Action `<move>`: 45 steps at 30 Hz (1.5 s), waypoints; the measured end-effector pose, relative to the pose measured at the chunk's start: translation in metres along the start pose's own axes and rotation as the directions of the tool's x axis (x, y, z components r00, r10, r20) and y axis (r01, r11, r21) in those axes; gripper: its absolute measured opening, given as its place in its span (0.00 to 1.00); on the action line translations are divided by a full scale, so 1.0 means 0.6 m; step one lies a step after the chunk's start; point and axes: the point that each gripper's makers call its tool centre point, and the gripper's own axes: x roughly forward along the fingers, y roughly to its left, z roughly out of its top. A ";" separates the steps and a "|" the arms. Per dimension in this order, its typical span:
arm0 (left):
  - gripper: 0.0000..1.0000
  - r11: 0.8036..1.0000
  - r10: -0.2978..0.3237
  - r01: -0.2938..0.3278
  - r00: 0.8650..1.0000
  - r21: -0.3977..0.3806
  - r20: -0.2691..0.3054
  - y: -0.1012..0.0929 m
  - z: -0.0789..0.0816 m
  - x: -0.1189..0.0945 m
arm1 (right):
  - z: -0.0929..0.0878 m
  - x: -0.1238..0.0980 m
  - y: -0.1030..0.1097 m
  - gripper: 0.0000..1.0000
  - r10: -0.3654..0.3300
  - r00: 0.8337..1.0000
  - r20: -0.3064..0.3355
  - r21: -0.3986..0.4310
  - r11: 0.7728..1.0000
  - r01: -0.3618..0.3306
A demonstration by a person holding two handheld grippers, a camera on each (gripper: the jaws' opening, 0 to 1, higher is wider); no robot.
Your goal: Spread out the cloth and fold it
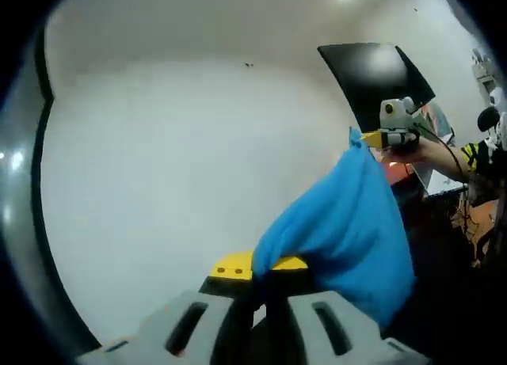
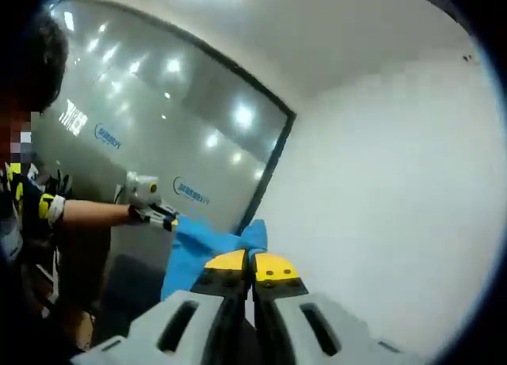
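Blue cloth [image 1: 341,230] held in mid-air between two hand-held grippers, clear of any bench, with a pale wall [image 1: 182,167] behind it. In the left gripper view, the left hand-held gripper [image 1: 257,268] has its yellow-tipped jaws closed on one corner of the cloth, which rises from there to the right hand-held gripper [image 1: 372,138], clamped on the opposite corner. The cloth's long axis thus runs gripper to gripper, slack, with a fold sagging below that line. In the right gripper view, the right hand-held gripper [image 2: 252,264] shows its jaws pressed together on the cloth [image 2: 210,250], which stretches away to the left hand-held gripper [image 2: 168,219]. Judged next: drawing the grippers apart to spread the cloth.
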 end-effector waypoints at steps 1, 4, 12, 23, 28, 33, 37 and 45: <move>0.00 1.000 -0.009 0.009 1.000 0.006 -0.007 -0.002 0.025 -0.004 | 0.008 0.000 -0.001 0.00 0.008 1.000 -0.016 -0.024 1.000 -0.008; 0.00 0.997 -0.079 0.079 0.997 0.004 -0.017 -0.013 0.081 -0.015 | 0.019 -0.002 -0.010 0.00 0.003 0.998 -0.065 -0.092 0.996 -0.009; 0.00 0.927 -0.340 0.281 0.909 -0.250 -0.241 -0.071 -0.039 0.013 | -0.039 0.021 -0.051 0.00 -0.016 0.986 -0.166 -0.102 0.995 -0.001; 0.00 0.898 -0.228 0.120 0.950 -0.424 -0.214 -0.014 -0.143 0.196 | -0.151 0.081 -0.208 0.00 -0.178 0.957 -0.231 -0.093 0.983 0.160; 0.00 0.994 -0.070 0.057 0.986 -0.092 -0.152 0.037 -0.054 0.203 | -0.055 0.078 -0.233 0.00 -0.198 0.980 -0.029 -0.143 0.971 0.192; 0.00 0.982 -0.166 0.178 0.973 0.062 -0.158 -0.074 -0.097 0.087 | -0.068 -0.002 -0.105 0.00 -0.043 0.999 0.006 -0.135 0.990 0.043; 0.00 0.952 -0.283 0.300 0.935 0.053 -0.212 -0.219 -0.219 -0.035 | -0.158 -0.092 0.065 0.00 0.118 0.987 -0.110 -0.005 0.993 -0.119; 0.00 0.846 -0.532 0.468 0.779 -0.257 -0.332 -0.459 -0.462 -0.187 | -0.390 -0.236 0.323 0.00 0.198 0.919 -0.342 0.256 0.960 -0.112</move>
